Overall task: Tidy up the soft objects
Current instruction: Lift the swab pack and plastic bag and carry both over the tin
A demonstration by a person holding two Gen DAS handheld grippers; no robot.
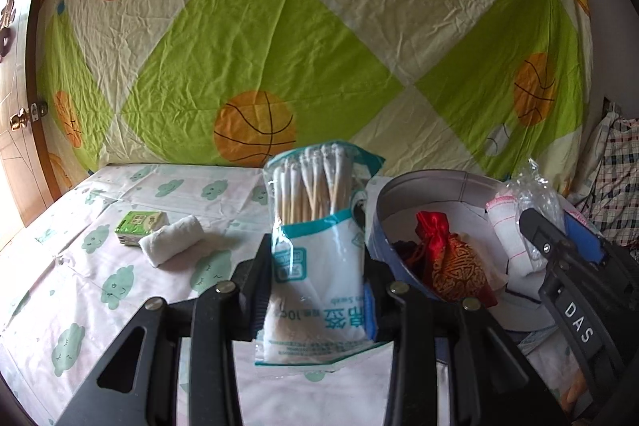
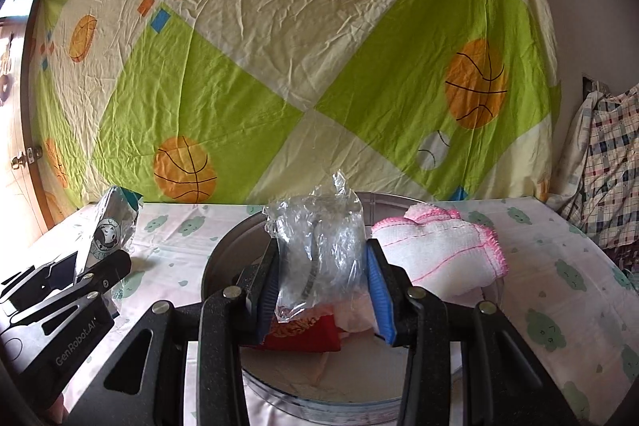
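Behind the desk hangs a green-and-cream sheet printed with basketballs. Left gripper is clamped on a swab pack, held upright beside the round tin. Right gripper is clamped on a crinkled clear bag over the tin, where a red pouch and a pink-edged cloth already lie. A white roll and a green tissue packet rest on the desk, well apart from the tin.

The step looks like dropping both items in. Lower the bag onto the pouch before letting go, since light film drifts. Then swing the swab pack over the rim and lay it flat, so it does not tip out.
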